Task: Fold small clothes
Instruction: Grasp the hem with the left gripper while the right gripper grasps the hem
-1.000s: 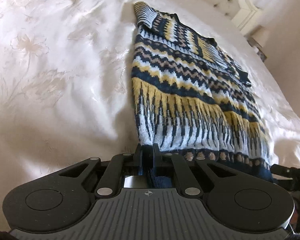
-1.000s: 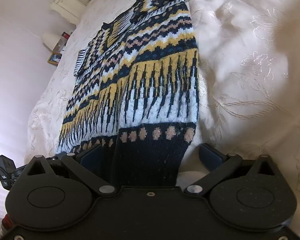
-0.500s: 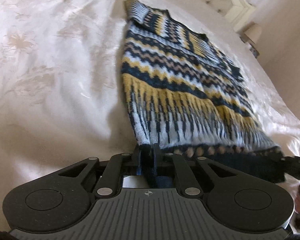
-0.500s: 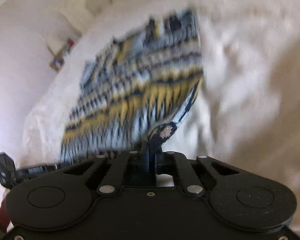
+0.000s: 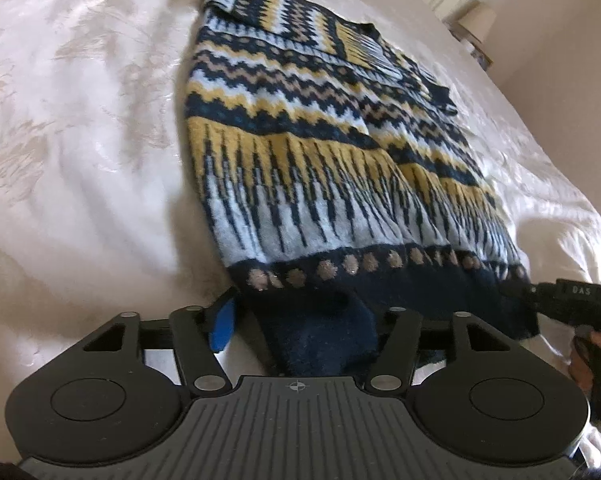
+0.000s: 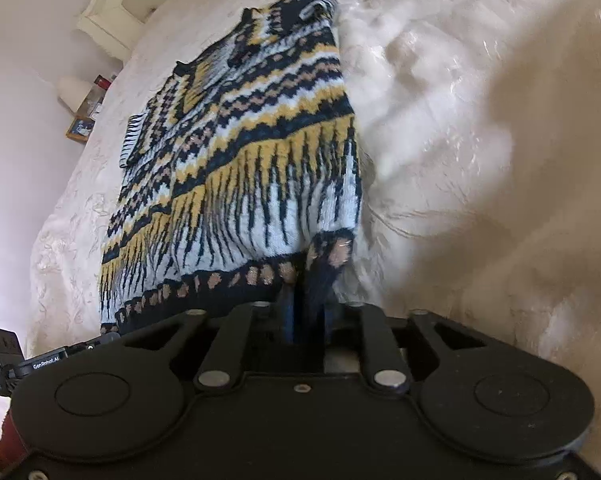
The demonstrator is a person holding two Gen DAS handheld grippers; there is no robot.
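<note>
I am opening the left gripper (image 5: 304, 320) wide around the navy hem of the sweater (image 5: 320, 152), lying toward twelve o'clock on the bedspread (image 5: 80, 120). The right gripper (image 6: 306, 308), opening, is pinching the hem corner; regrip squarely.

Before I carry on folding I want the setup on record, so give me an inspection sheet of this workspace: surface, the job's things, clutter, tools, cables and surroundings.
Surface: cream embroidered bedspread, softly wrinkled.
Job's things: one patterned knit sweater, lying flat with its navy hem nearest the cameras.
Clutter: nothing seen on the bed.
Grippers: left tool is opening, with the hem between its jaws and the pads clear of the cloth. Right tool pinches a bunched hem corner, and its jaws are starting to open.
Cables: black cable hangs by the right tool, off the sweater.
Surroundings: tufted headboard, lamp and a bedside table with small items, against a pale wall.
</note>
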